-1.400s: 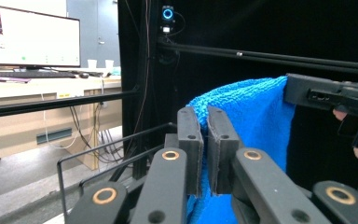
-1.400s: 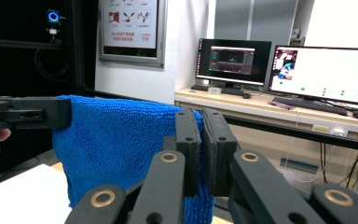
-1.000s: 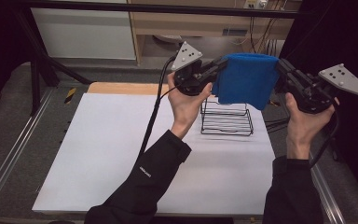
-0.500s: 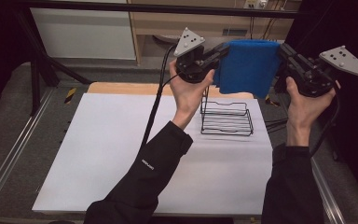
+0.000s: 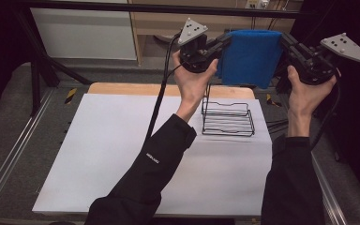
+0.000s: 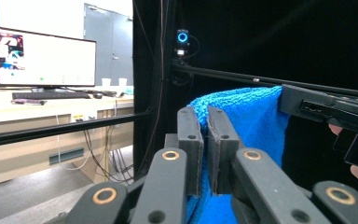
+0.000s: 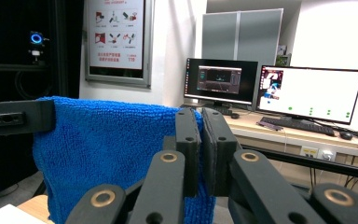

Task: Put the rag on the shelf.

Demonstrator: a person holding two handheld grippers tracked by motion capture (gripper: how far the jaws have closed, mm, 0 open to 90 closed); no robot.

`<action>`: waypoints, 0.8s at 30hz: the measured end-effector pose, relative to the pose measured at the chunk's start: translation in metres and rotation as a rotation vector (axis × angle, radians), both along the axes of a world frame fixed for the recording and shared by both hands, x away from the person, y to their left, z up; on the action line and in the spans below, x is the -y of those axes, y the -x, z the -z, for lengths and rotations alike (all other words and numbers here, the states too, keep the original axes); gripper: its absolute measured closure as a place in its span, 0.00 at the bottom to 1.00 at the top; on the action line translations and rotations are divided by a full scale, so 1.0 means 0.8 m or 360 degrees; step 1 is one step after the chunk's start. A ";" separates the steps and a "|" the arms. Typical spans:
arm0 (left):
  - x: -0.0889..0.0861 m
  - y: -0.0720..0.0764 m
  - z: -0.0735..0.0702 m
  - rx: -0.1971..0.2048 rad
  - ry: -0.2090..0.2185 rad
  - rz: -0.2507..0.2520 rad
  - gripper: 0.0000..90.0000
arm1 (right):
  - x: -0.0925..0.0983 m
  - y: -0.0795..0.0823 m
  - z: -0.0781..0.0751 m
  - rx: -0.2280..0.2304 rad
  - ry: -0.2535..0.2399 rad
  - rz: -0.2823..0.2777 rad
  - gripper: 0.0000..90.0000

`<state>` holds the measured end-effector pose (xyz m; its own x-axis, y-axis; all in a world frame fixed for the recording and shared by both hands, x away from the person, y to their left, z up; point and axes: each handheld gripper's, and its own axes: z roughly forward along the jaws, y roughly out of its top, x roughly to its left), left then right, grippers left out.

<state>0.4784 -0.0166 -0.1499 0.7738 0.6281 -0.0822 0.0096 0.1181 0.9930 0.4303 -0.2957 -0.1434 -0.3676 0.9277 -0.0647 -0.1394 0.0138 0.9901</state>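
A blue towel (image 5: pixel 249 57) hangs stretched between my two grippers, high above the far end of the table. My left gripper (image 5: pixel 225 41) is shut on its upper left corner, and my right gripper (image 5: pixel 282 38) is shut on its upper right corner. In the left gripper view the towel (image 6: pixel 251 119) is pinched between the closed jaws of my left gripper (image 6: pixel 204 116), with the other gripper (image 6: pixel 328 109) clamped at its far edge. The right gripper view shows the towel (image 7: pixel 112 144) draping left from my right gripper (image 7: pixel 201 119). A black wire rack (image 5: pixel 228 118) stands on the table below the towel.
A white sheet (image 5: pixel 122 154) covers the wooden table (image 5: pixel 136 88). Metal rails (image 5: pixel 9 154) run along both sides. A black frame bar (image 5: pixel 122 7) crosses the back. Monitors (image 7: pixel 307 93) and a desk stand beyond in the gripper views.
Both hands have risen and moved away from me, carrying the stretched towel higher above the wire rack. Both grips are unchanged.
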 end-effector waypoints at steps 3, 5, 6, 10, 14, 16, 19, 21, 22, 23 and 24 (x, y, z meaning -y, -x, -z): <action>0.002 -0.008 0.001 0.0009 -0.0006 -0.0023 0.95 | 0.001 -0.009 0.001 -0.0007 -0.0001 -0.0005 0.96; 0.003 -0.012 0.003 0.0010 -0.0001 -0.0027 0.95 | 0.001 -0.015 0.003 -0.0014 -0.0006 -0.0007 0.96; 0.003 -0.014 0.005 0.0015 0.0005 -0.0026 0.95 | 0.002 -0.018 0.004 -0.0019 -0.0005 -0.0009 0.96; 0.002 -0.023 0.010 0.0019 0.0006 -0.0039 0.95 | 0.002 -0.030 0.009 -0.0042 0.0000 -0.0016 0.96; 0.004 -0.029 0.017 0.0017 -0.0010 -0.0047 0.95 | 0.003 -0.040 0.015 -0.0063 0.0013 -0.0021 0.96; 0.005 -0.033 0.020 0.0013 -0.0018 -0.0046 0.95 | 0.004 -0.044 0.018 -0.0061 0.0023 -0.0020 0.96; 0.006 -0.036 0.025 0.0013 -0.0027 -0.0048 0.95 | 0.006 -0.050 0.021 -0.0065 0.0032 -0.0031 0.96; 0.006 -0.037 0.030 0.0015 -0.0036 -0.0054 0.95 | 0.007 -0.054 0.023 -0.0074 0.0044 -0.0032 0.96; 0.006 -0.038 0.033 0.0005 -0.0039 -0.0049 0.95 | 0.007 -0.055 0.025 -0.0078 0.0048 -0.0037 0.96; 0.006 -0.039 0.036 -0.0002 -0.0044 -0.0048 0.95 | 0.008 -0.056 0.027 -0.0086 0.0060 -0.0036 0.96; 0.006 -0.040 0.038 -0.0003 -0.0049 -0.0050 0.95 | 0.007 -0.056 0.030 -0.0093 0.0066 -0.0033 0.96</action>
<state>0.5102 -0.0211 -0.1803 0.7534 0.6545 -0.0638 0.0081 0.0878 0.9961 0.4754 -0.3015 -0.1670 -0.3908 0.9169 -0.0811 -0.0823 0.0530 0.9952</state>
